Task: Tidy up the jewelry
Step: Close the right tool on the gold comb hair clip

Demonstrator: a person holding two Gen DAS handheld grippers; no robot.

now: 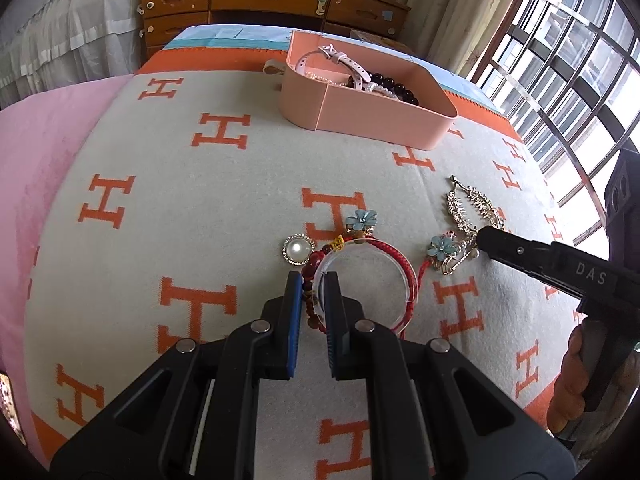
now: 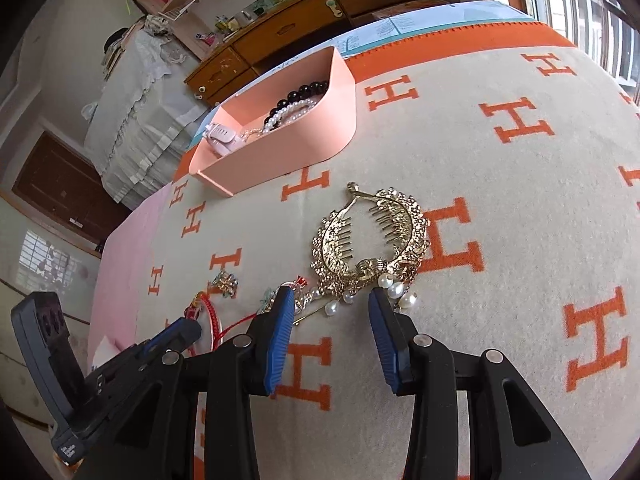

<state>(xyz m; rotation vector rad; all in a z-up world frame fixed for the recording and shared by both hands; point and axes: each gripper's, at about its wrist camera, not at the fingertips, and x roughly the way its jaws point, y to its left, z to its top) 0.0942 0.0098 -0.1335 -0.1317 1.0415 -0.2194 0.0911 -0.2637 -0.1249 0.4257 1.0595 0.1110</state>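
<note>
My left gripper [image 1: 312, 282] is shut on a clear bangle [image 1: 394, 264] that lies with a red cord bracelet [image 1: 402, 254] and dark red beads on the blanket. A pearl brooch [image 1: 297, 249] and two blue flower pieces [image 1: 361, 219] lie beside them. My right gripper [image 2: 330, 298] is open, its fingertips on either side of the pearl drops of a gold comb hair clip [image 2: 372, 236], also in the left wrist view [image 1: 474, 204]. A pink box [image 1: 372, 112] at the back holds a pink watch, pearls and black beads; it also shows in the right wrist view [image 2: 296, 136].
The blanket [image 1: 160, 208] is cream with orange H letters and lies over a pink cover [image 1: 44, 152]. A wooden drawer cabinet [image 1: 248, 0] stands behind. Barred windows [image 1: 580, 60] are on the right.
</note>
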